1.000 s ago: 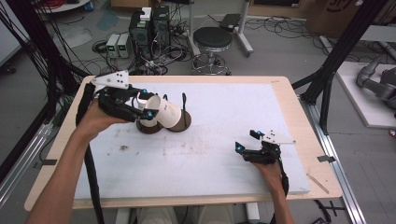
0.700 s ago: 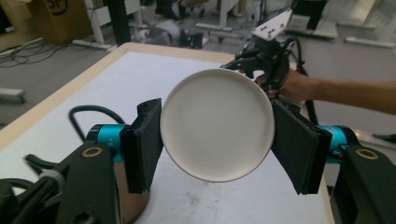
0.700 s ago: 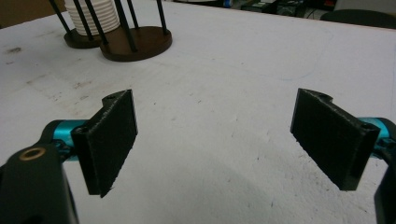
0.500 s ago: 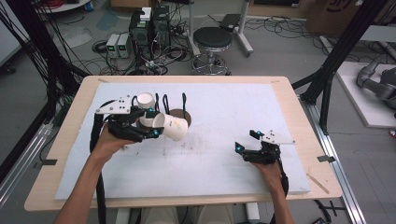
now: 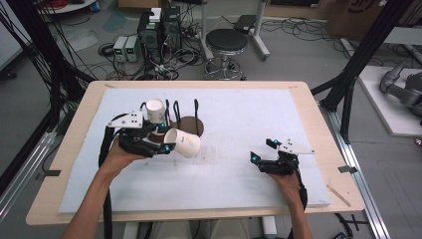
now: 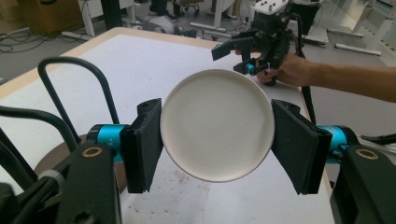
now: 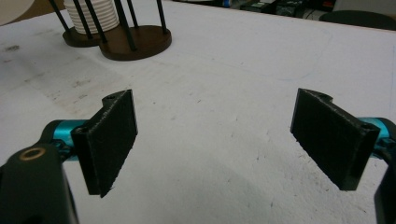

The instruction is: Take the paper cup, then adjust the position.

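Down and toward the person's side of the table comes the left gripper compared with a second ago, carrying a white paper cup away from the rack area, while the right gripper sits where it was. In the left gripper view the cup lies on its side between the two black pads, which press against its wall from either side, its flat round bottom facing the camera; the sideways grip likely suits a cup lifted off a stack and now being carried low over the white mat. From above, the cup hangs just in front of the dark round base of the wire cup rack, whose black loops stand upright behind it. A stack of white cups rests in the rack's left bay, just behind the left gripper, and appears again in the right gripper view as a ribbed white stack between the black wires. The right gripper rests on the mat well apart from the rack, its jaws spread wide with nothing between them, seemingly waiting to receive or steady the cup. The mat beneath shows faint scuffs near the rack base.
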Action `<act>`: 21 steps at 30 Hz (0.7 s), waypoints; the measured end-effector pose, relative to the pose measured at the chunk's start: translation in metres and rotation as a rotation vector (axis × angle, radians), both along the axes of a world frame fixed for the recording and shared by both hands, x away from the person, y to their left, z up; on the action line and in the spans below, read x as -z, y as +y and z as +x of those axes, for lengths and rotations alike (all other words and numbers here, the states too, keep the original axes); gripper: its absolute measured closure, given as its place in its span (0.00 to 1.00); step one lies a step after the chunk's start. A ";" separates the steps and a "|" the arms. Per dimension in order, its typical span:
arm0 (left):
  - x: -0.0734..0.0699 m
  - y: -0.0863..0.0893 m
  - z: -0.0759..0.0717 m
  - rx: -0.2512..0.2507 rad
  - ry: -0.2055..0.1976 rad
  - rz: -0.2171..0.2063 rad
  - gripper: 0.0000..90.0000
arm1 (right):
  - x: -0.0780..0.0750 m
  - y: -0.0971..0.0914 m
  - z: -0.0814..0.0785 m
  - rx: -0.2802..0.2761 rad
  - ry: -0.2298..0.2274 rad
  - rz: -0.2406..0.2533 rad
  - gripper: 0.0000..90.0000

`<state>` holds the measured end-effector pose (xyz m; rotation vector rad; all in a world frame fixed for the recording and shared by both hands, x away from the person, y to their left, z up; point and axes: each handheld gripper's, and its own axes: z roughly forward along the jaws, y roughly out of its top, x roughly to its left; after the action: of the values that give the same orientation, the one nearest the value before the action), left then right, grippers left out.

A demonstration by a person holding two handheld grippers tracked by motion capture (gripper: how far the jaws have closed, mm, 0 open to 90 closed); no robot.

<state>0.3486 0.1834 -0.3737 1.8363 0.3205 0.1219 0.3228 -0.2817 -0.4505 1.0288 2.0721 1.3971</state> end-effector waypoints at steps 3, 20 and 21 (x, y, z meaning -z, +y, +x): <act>-0.001 -0.001 -0.001 0.004 -0.007 -0.006 0.41 | 0.000 0.000 0.001 -0.004 0.000 0.002 0.17; -0.002 0.000 -0.001 0.019 -0.009 -0.018 0.41 | -0.003 -0.002 0.003 -0.076 0.017 0.005 0.17; -0.002 0.000 -0.001 0.026 -0.013 -0.019 0.41 | -0.005 -0.003 0.002 -0.095 0.020 0.012 0.17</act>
<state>0.3477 0.1835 -0.3717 1.8191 0.2881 0.1122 0.3247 -0.2847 -0.4459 0.9641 2.1549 1.4522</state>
